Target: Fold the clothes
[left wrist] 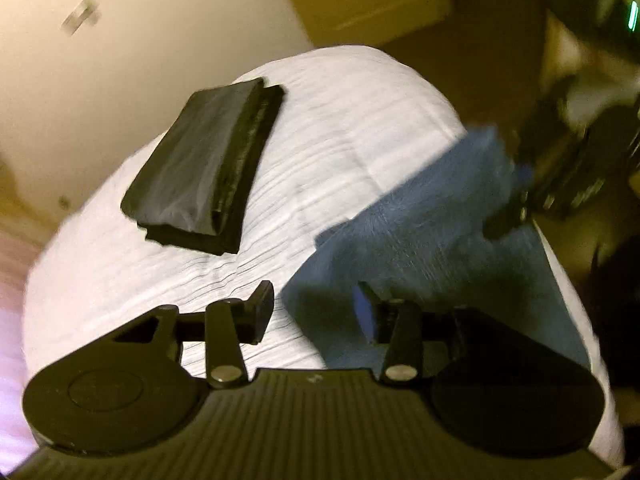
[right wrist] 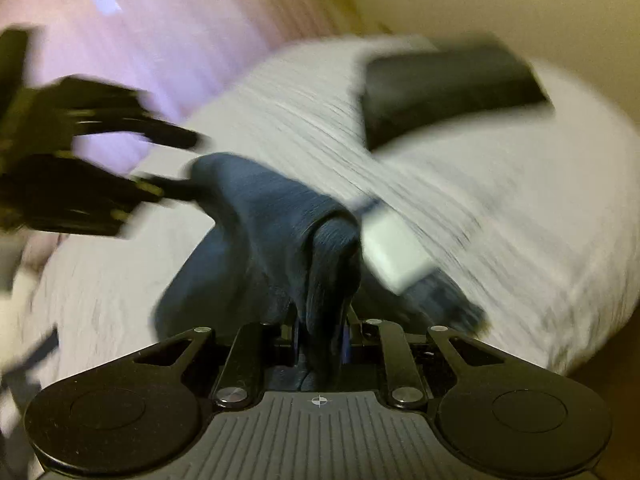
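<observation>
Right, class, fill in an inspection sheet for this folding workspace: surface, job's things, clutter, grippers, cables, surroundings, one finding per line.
Surface: white ribbed bedcover, wrinkled, under both garments.
Job's things: blue garment partly lifted, not yet folded flat; a white tag shows on it. Black folded garment lies apart from it, farther back.
Clutter: nothing seen on the cover beyond the two garments.
Grippers: left gripper open, at the blue garment's edge, holding nothing; right gripper shut on a bunch of the blue garment.
Cables: nothing seen clearly; the frames are blurred.
Surroundings: cream wall behind the bed; a pinkish curtain to one side.
</observation>
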The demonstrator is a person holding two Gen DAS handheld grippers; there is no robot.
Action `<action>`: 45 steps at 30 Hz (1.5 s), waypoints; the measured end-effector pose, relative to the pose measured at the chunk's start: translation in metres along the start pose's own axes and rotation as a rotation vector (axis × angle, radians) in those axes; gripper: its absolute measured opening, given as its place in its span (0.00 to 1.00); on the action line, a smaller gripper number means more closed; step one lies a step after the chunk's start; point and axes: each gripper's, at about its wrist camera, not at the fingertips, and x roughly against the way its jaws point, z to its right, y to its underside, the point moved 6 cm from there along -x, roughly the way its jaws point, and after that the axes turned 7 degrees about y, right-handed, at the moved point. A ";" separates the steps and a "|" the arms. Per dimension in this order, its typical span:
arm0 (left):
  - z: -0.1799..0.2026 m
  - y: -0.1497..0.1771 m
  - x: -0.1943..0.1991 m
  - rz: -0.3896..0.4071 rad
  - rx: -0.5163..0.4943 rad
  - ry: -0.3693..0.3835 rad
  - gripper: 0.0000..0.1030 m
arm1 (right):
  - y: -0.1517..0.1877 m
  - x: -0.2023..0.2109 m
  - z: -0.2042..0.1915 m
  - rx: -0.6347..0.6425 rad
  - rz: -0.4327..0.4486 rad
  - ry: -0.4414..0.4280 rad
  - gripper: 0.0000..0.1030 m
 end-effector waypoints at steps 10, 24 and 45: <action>-0.016 0.036 -0.055 -0.087 0.237 0.165 0.40 | 0.013 -0.030 0.070 -0.416 -0.087 0.003 0.20; -0.055 0.016 -0.130 -0.072 0.527 0.374 0.18 | -0.010 -0.004 0.085 -0.516 0.020 0.031 0.71; -0.079 0.017 -0.144 -0.130 0.615 0.342 0.30 | -0.031 -0.036 0.122 -0.492 -0.094 0.052 0.19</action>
